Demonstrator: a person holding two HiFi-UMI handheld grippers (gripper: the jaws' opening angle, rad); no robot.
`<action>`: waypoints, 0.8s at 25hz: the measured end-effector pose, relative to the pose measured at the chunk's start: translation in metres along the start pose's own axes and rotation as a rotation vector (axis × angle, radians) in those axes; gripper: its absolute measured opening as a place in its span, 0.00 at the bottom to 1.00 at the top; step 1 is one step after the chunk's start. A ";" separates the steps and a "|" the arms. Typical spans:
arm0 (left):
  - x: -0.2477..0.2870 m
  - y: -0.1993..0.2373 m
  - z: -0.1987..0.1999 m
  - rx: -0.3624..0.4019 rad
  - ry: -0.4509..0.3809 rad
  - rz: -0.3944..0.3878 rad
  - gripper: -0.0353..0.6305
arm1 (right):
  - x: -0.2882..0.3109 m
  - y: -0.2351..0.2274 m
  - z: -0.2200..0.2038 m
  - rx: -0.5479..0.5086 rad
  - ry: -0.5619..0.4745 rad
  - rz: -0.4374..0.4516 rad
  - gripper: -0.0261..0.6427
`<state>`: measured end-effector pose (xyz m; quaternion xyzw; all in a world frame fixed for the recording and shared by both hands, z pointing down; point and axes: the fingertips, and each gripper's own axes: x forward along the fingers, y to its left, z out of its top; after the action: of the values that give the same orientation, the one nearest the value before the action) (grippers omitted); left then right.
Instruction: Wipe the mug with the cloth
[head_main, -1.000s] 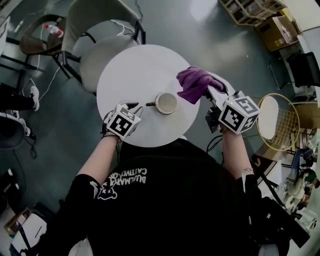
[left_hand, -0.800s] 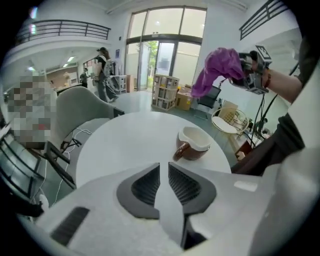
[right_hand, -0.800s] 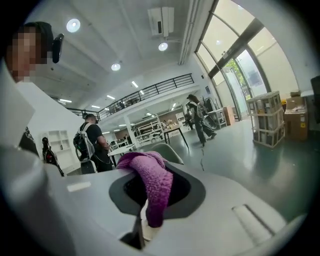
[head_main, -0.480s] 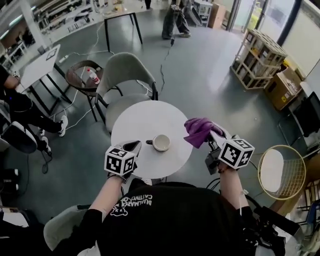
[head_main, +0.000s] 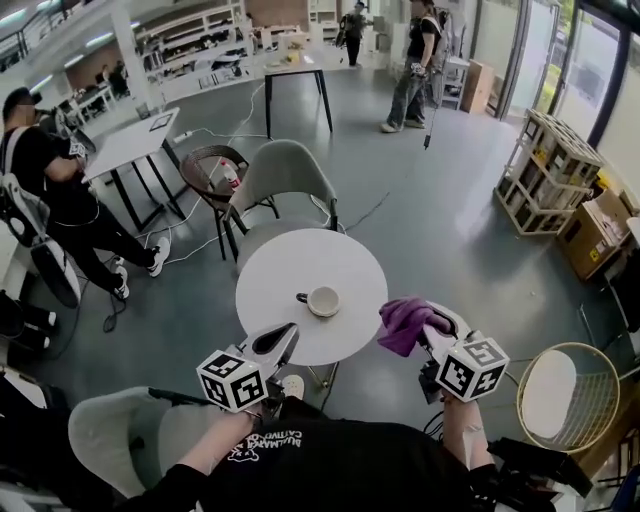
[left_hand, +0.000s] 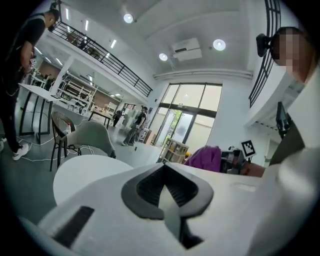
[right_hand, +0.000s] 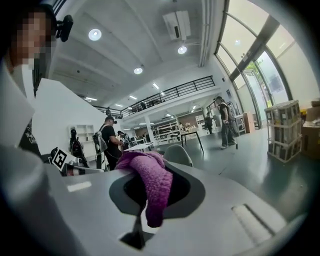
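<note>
Bright, evenly lit by ceiling spots (left_hand: 218, 44) and big windows (right_hand: 250, 55); fisheye-warped, dark-vignetted edges.

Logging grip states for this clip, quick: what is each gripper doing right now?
Left gripper: shut, nothing between its jaws.
Right gripper: shut on the purple cloth.

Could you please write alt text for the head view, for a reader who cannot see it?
A white ceramic mug stands alone on a round white table, seen from above. The right gripper holds a fuzzy purple cloth just off the table's near-right edge; the left gripper, shut and empty, hovers at its near-left edge.
</note>
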<state>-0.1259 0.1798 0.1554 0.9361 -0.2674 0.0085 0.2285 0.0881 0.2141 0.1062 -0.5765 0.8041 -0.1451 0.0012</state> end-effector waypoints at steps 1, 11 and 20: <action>-0.002 -0.006 -0.007 0.005 0.012 0.002 0.05 | -0.004 0.001 -0.004 -0.014 0.009 0.004 0.09; -0.007 -0.073 -0.021 0.098 0.058 -0.039 0.05 | -0.048 0.012 -0.013 0.002 0.022 0.024 0.09; -0.026 -0.077 -0.031 0.114 0.042 -0.023 0.05 | -0.067 0.017 -0.024 0.006 0.020 -0.001 0.09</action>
<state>-0.1063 0.2639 0.1474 0.9501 -0.2510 0.0409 0.1806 0.0906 0.2874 0.1144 -0.5753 0.8034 -0.1531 -0.0052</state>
